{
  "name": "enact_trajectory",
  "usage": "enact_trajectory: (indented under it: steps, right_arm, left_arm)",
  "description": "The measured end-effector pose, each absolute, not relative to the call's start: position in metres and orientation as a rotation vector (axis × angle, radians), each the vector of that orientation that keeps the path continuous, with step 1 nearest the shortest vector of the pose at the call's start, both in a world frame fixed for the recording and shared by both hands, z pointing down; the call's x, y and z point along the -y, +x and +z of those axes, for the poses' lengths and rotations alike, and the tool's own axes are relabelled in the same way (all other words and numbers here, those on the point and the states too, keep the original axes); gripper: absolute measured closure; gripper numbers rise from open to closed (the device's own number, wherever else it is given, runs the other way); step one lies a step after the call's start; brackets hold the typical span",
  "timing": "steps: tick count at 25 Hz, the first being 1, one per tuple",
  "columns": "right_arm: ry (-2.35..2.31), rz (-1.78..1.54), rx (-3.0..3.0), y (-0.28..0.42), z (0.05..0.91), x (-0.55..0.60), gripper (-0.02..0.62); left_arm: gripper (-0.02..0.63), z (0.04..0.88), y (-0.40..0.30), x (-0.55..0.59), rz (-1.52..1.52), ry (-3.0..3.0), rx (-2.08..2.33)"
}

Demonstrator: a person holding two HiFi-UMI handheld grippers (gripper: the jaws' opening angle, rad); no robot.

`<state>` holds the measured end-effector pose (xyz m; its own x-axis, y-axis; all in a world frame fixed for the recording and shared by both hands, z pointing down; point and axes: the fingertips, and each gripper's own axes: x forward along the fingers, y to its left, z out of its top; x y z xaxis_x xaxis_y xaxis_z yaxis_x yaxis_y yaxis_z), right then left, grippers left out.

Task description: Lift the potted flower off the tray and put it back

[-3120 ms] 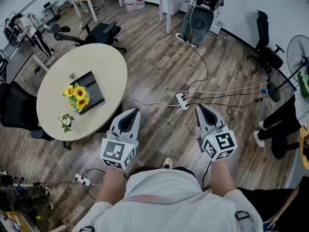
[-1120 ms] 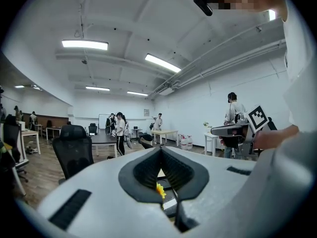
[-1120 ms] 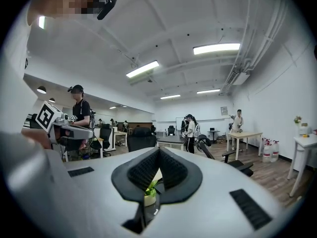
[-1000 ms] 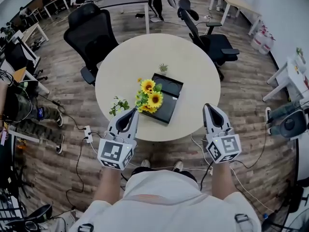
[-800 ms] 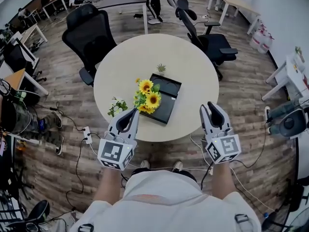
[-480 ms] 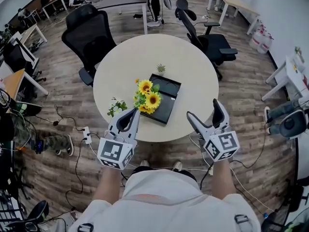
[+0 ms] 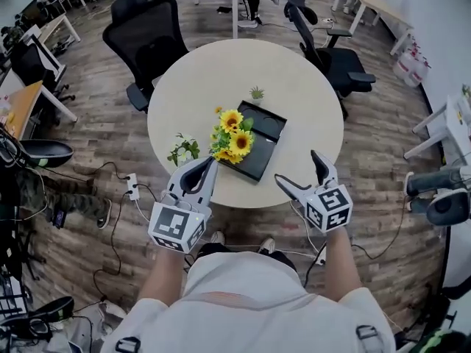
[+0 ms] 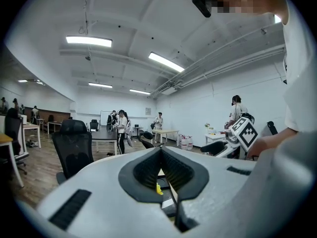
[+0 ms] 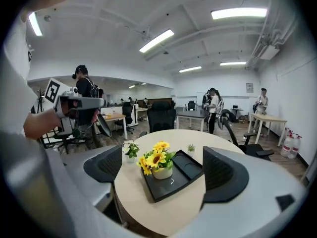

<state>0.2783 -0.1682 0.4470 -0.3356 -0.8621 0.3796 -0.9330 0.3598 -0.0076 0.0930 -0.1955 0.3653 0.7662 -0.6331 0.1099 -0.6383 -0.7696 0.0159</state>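
Task is only just starting: the potted flower is sitting on the tray, lift & put-back both left, w/ the right gripper, jaws just opening wide & empty, hovering short of the table & the left gripper hanging pinched together.

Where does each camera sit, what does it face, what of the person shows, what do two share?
Head view: head-mounted, down onto the table; forearms.
Left gripper view: on shut left gripper, facing a chair; shirt.
Right gripper view: on right gripper, empty jaws just opening, facing the potted flower; hand.
Head and right gripper views share the tray.
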Motion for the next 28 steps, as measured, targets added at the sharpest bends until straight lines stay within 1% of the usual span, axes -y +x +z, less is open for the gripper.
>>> enact_trajectory:
  steps: [4, 9, 15, 22, 28]
  right_arm:
    - [1.413, 0.394, 2.258, 0.261, 0.515, 0.196, 0.109]
    - [1.311, 0.435, 2.175, 0.249, 0.598, 0.240, 0.110]
    - [1.184, 0.434, 2.115, 0.230, 0.669, 0.292, 0.110]
    - [1.134, 0.450, 2.065, 0.218, 0.725, 0.339, 0.109]
    - [1.114, 0.461, 2.075, 0.202, 0.743, 0.368, 0.109]
  left_arm:
    - [0.603, 0.379, 0.080, 0.194, 0.184, 2.854, 1.087]
    - [0.603, 0.410, 0.061, 0.198, 0.242, 2.774, 1.140]
    - [0.603, 0.435, 0.039, 0.207, 0.278, 2.687, 1.192]
    - [0.603, 0.456, 0.030, 0.230, 0.276, 2.638, 1.222]
    - [0.603, 0.470, 0.030, 0.240, 0.297, 2.622, 1.211]
